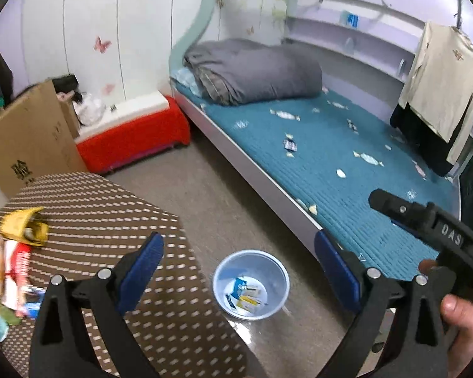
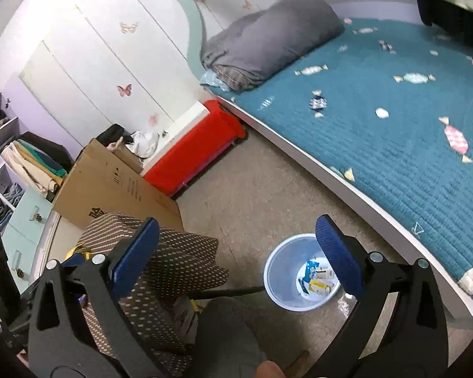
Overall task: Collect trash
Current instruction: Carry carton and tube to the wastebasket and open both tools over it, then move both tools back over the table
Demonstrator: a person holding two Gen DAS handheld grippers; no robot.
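Bed (image 1: 347, 163) with teal quilted cover fills right side, grey folded duvet (image 1: 252, 72) at its head, candy-print pattern across the cover. White wardrobe doors (image 1: 88, 31) with butterfly stickers behind. Cream shirt (image 1: 441, 75) hangs at far right over dark clothes. Worktop (image 1: 116, 220) with brown dotted cloth sits lower left; cardboard box (image 1: 28, 138) stands behind it, red-covered bench (image 1: 132, 138) between the box and the bed. Grey-beige floor (image 1: 236, 195) between worktop and bed. Light blue bin (image 1: 250, 283) stands on the floor just beside the bed edge, near the worktop corner; inside it lie several small packets and wrappers (image 1: 246, 296), blue, white and yellow. More trash remains on the worktop's left end: crumpled yellow wrapper (image 1: 25, 226), red-and-white packet (image 1: 19, 261), some blue bits below, blurred. Left claw (image 1: 239, 271) wide, blue pads well apart, nothing between them, bin seen through the gap. Right claw (image 2: 241, 253) also wide and empty, above the floor with the bin just by its right pad. Right claw's black body and the person's fingers (image 1: 457, 312) show at right edge of left view.
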